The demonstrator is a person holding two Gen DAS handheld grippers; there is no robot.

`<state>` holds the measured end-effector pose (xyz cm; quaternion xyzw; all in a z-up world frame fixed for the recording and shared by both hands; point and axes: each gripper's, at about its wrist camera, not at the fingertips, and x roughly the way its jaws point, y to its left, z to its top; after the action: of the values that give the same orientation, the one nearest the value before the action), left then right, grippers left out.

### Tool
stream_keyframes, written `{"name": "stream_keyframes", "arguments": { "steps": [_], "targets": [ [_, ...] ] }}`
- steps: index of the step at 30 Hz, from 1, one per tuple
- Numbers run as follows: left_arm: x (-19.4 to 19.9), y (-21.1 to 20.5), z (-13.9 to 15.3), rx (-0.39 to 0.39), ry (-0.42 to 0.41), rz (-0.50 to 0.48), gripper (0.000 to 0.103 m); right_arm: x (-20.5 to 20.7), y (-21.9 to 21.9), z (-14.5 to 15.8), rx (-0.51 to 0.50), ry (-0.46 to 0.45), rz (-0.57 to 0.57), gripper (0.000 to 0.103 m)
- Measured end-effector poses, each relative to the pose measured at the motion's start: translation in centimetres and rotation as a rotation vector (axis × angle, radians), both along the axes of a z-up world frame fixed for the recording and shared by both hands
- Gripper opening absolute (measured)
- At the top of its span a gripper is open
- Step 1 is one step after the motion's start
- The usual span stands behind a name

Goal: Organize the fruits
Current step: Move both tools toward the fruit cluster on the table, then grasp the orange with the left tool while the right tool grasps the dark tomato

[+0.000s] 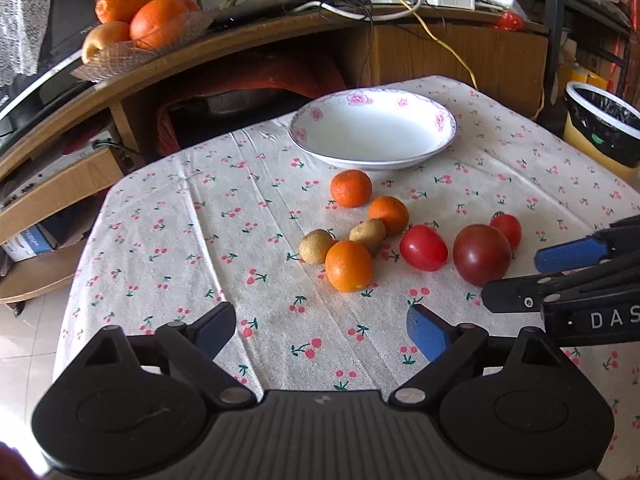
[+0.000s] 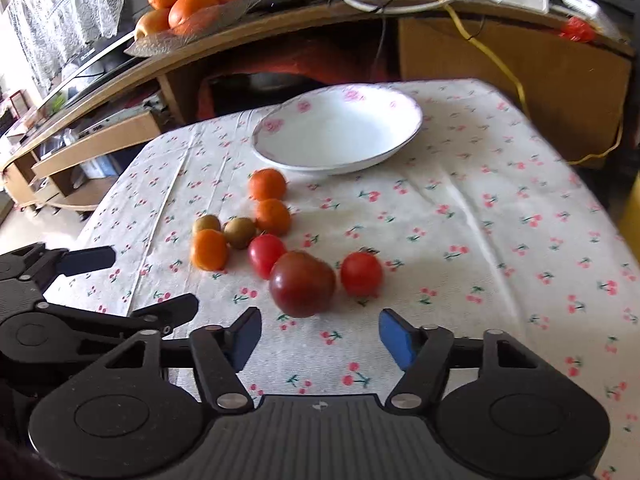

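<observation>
Both tools stand open and empty: left tool (image 1: 320, 330), right tool (image 2: 320, 334) approaching the dark tomato (image 2: 302, 284); next, grasp it for the bowl (image 2: 280, 152).

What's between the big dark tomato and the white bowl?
Only bare cherry-print cloth lies between the big dark tomato and the white bowl, seen in the right wrist view.

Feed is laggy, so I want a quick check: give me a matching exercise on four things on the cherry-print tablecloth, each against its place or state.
1. white floral-rimmed bowl
2. large dark red tomato
3. two small tan-brown fruits
4. left gripper

a. among the small oranges
b. open, holding nothing
c. empty, at the far side
d. nearest the right gripper

Pairs: 1-c, 2-d, 3-a, 4-b
</observation>
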<state>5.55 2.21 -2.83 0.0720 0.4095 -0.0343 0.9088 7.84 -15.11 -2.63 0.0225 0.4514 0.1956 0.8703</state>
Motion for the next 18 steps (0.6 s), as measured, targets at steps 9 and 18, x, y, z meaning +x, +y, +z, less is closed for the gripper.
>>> {"name": "stream_keyframes", "arguments": {
  "steps": [9, 18],
  "targets": [
    [2.1, 0.9, -0.8, -0.050, 0.026, -0.047, 0.088, 1.7, 0.9, -0.8, 0.006, 0.031, 0.040, 0.051],
    [4.1, 0.9, -1.4, -0.098, 0.051, -0.089, 0.068, 2.7, 1.8, -1.0, -0.018, 0.008, 0.095, 0.045]
  ]
}}
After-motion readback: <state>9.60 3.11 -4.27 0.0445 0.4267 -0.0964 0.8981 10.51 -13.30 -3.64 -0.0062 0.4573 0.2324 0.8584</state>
